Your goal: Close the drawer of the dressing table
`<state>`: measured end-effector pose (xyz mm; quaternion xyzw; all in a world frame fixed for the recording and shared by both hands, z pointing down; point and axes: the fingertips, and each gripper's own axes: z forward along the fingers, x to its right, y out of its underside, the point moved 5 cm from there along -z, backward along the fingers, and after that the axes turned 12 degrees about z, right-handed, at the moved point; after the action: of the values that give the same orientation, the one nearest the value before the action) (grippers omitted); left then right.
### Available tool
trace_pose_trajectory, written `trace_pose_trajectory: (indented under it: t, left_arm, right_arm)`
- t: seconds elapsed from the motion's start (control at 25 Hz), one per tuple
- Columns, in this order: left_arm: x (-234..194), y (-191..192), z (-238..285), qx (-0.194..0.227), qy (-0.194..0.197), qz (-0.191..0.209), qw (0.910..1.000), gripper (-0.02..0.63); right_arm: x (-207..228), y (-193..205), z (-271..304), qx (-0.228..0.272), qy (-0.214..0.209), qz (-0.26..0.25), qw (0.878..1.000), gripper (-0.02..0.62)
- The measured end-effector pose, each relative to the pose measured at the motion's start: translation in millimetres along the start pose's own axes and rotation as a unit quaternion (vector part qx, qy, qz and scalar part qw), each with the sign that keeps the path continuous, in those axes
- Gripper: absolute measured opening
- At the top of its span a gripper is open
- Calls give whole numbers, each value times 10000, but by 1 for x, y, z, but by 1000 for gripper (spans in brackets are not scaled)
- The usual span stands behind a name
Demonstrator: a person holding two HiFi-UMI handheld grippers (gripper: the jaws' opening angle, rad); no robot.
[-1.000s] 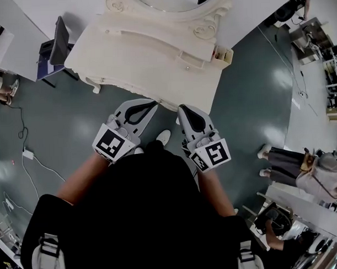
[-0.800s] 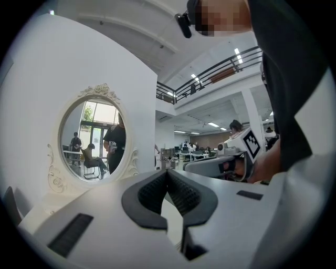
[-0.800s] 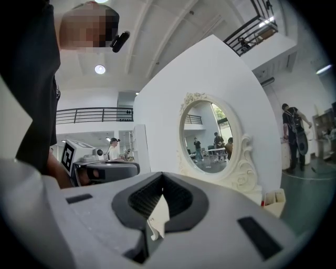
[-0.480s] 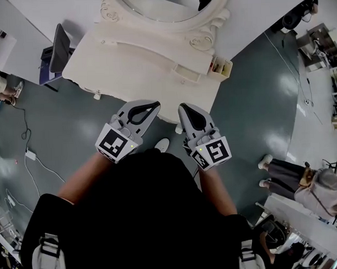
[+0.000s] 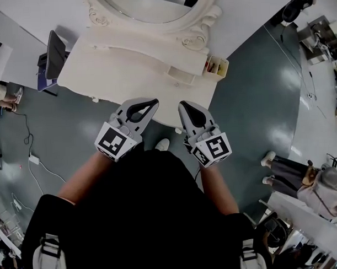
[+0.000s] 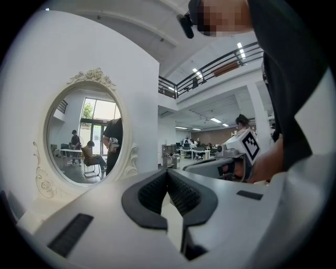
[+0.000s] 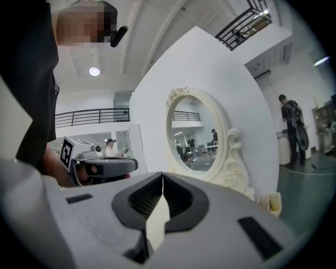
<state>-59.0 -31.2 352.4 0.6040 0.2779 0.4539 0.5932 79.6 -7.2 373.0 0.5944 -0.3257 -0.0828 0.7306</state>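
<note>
The cream dressing table (image 5: 128, 77) with its oval mirror (image 5: 147, 8) stands straight ahead of me. A small drawer (image 5: 180, 76) on its upper tier, right of centre, sticks out a little. In the head view my left gripper (image 5: 154, 101) and my right gripper (image 5: 182, 105) are side by side, tips over the table's front edge. Both are shut and hold nothing. The left gripper (image 6: 168, 171) has its pads together, facing the mirror (image 6: 84, 134). Likewise pressed together are the pads of the right gripper (image 7: 162, 174), which faces the mirror (image 7: 197, 131).
A small open box (image 5: 217, 65) with items hangs at the table's right end. A dark chair (image 5: 51, 52) stands left of the table, with cables (image 5: 25, 136) on the floor. People stand at the right (image 5: 302, 176). The wearer's white shoe (image 5: 163, 143) shows under the table edge.
Both grippers have moved forward together; the dressing table has come closer, and their tips now overlap its front edge. Both stay shut.
</note>
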Motion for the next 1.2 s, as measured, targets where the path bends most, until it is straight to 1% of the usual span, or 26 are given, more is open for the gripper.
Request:
trace_pose_trajectory:
  t: [0.28, 0.48, 0.6, 0.92, 1.04, 1.2]
  left_arm:
    - [-31, 12, 31, 124, 316, 83, 9994, -9]
    - [-59, 19, 52, 264, 576, 90, 9979, -9]
    - [-72, 26, 64, 341, 786, 79, 9963, -9]
    - [-105, 48, 91, 408, 1371, 110, 9897, -9]
    - [-111, 59, 100, 390, 1611, 123, 9861, -9]
    - [-119, 71, 109, 407, 1860, 202, 9815, -9]
  right_arm:
    - [26, 7, 20, -134, 320, 66, 9994, 3]
    - [44, 9, 37, -238, 749, 136, 9968, 3]
    - [57, 12, 47, -270, 1101, 152, 9934, 5]
    - [94, 38, 78, -473, 1974, 412, 9783, 9]
    - [105, 54, 85, -578, 2313, 597, 9693, 14]
    - [119, 76, 94, -767, 2688, 847, 9564, 38]
